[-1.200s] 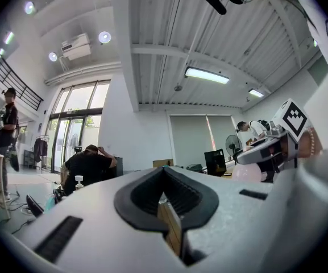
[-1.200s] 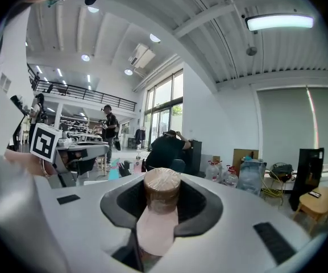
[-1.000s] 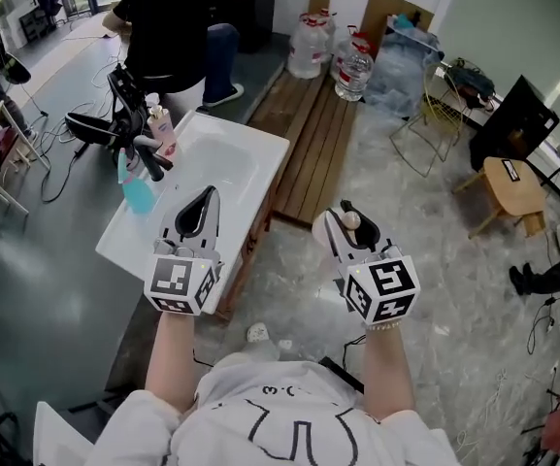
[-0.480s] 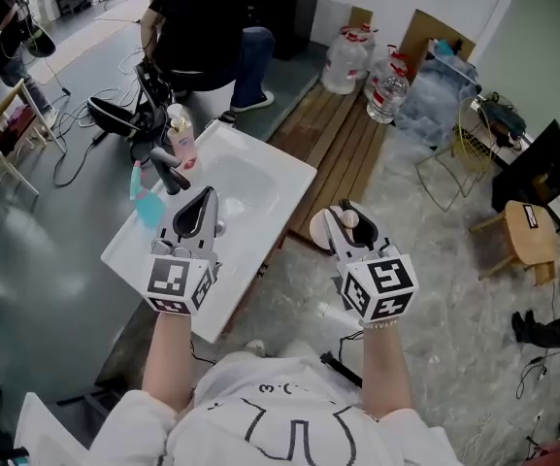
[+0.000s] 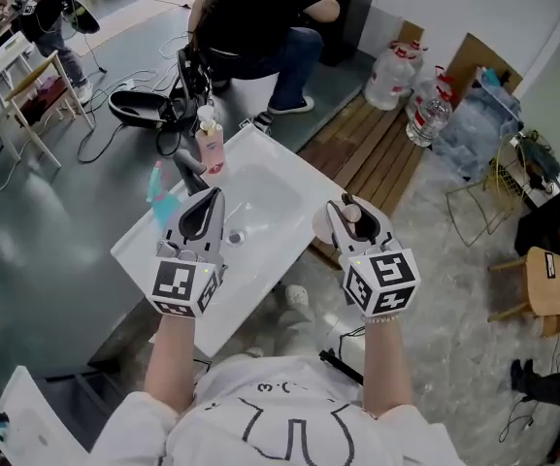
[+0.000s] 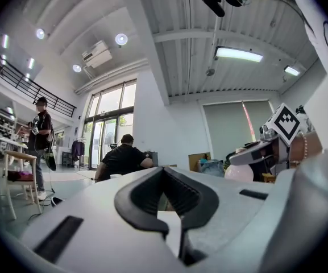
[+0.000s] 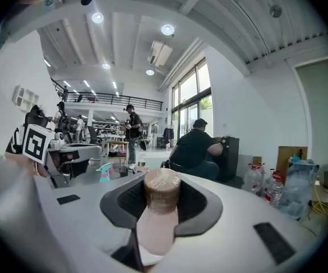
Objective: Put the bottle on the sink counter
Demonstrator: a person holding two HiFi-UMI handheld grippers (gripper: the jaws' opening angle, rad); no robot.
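Pinching a smooth, pale pink bottle (image 7: 155, 220) with a round brown cap between its dark ribbed pads, the right gripper (image 5: 349, 209) holds it in the air just off the right edge of the glossy white rectangular sink (image 5: 260, 260), not on the counter. The left gripper (image 5: 211, 199) hovers over the basin, jaws pressed together on nothing. Along the sink's far rim stand a dark faucet (image 5: 190, 171), a pink pump bottle (image 5: 212, 146) and a turquoise spray bottle (image 5: 161, 194), with a slatted wooden platform (image 5: 372, 153) and a seated person (image 5: 250, 13) beyond.
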